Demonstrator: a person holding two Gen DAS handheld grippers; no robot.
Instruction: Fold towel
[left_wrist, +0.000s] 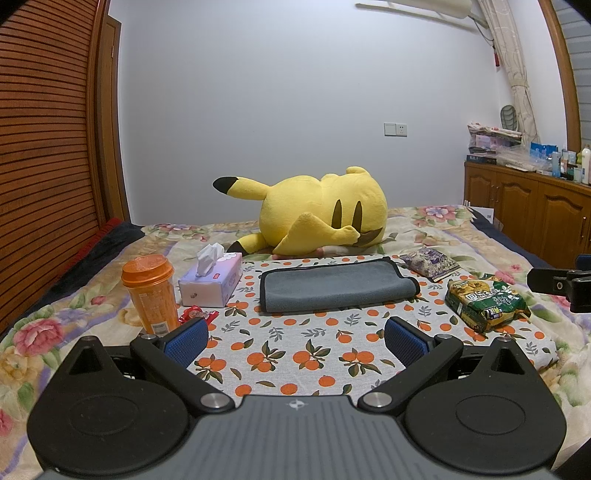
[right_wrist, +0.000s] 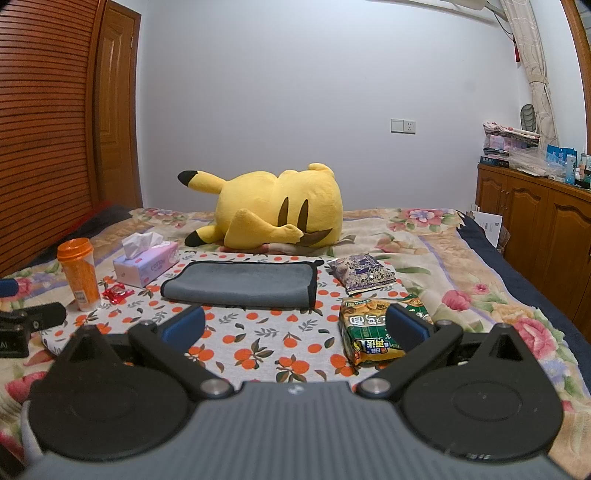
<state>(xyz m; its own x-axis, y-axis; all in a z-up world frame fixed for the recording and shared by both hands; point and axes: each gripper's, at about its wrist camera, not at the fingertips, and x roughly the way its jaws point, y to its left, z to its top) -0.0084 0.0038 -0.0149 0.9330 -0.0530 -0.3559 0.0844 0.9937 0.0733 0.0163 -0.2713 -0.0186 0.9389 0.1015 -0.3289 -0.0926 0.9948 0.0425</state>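
Observation:
A grey towel (left_wrist: 338, 286) with black edging lies folded flat on the orange-print cloth (left_wrist: 295, 354) on the bed; it also shows in the right wrist view (right_wrist: 243, 282). My left gripper (left_wrist: 295, 338) is open and empty, well in front of the towel. My right gripper (right_wrist: 295, 326) is open and empty, in front of the towel and to its right, with its right finger (right_wrist: 406, 328) in front of the green snack bag (right_wrist: 369, 332). The right gripper's side shows at the right edge of the left wrist view (left_wrist: 561, 286).
An orange cup (left_wrist: 149, 291), a tissue box (left_wrist: 212, 280) and a red candy wrapper (left_wrist: 195, 314) sit left of the towel. A purple packet (left_wrist: 430, 264) and the green snack bag (left_wrist: 485, 301) sit right of it. A yellow plush toy (left_wrist: 317, 212) lies behind. A wooden cabinet (left_wrist: 532, 210) stands right.

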